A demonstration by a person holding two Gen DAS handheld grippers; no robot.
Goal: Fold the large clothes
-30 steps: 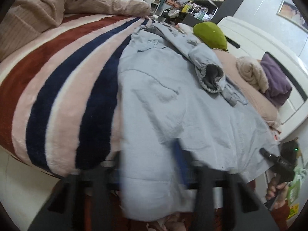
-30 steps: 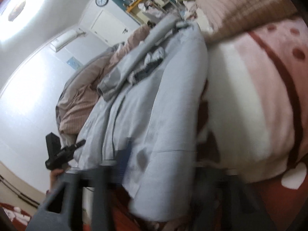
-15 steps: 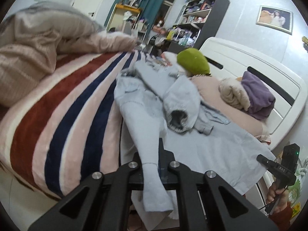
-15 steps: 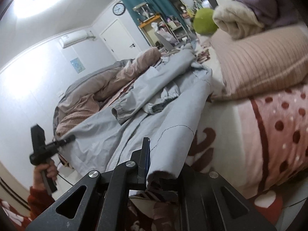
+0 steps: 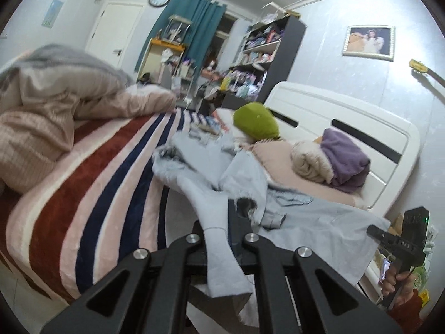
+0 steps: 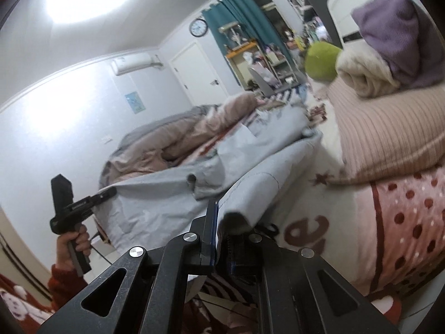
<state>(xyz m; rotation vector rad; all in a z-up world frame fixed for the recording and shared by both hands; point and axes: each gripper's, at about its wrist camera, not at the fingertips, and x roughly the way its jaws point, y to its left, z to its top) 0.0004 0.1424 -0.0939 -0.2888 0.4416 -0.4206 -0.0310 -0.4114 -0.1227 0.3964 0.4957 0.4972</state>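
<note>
A large light grey-blue jacket lies spread over the striped blanket on the bed, a dark-lined sleeve cuff on top. My left gripper is shut on one bottom corner of the jacket, which hangs over the jaws. My right gripper is shut on the other bottom corner of the jacket. Each view shows the other gripper: the right and the left, both lifting the hem off the bed.
A green cushion, a striped pillow and a rolled cream and purple blanket lie by the white headboard. A bunched beige duvet sits far left. Shelves and a teal curtain stand behind.
Both grippers closed on the jacket's hem corners and have risen, lifting the hem off the bed's edge and toward the headboard end. The jacket body now bunches up.
</note>
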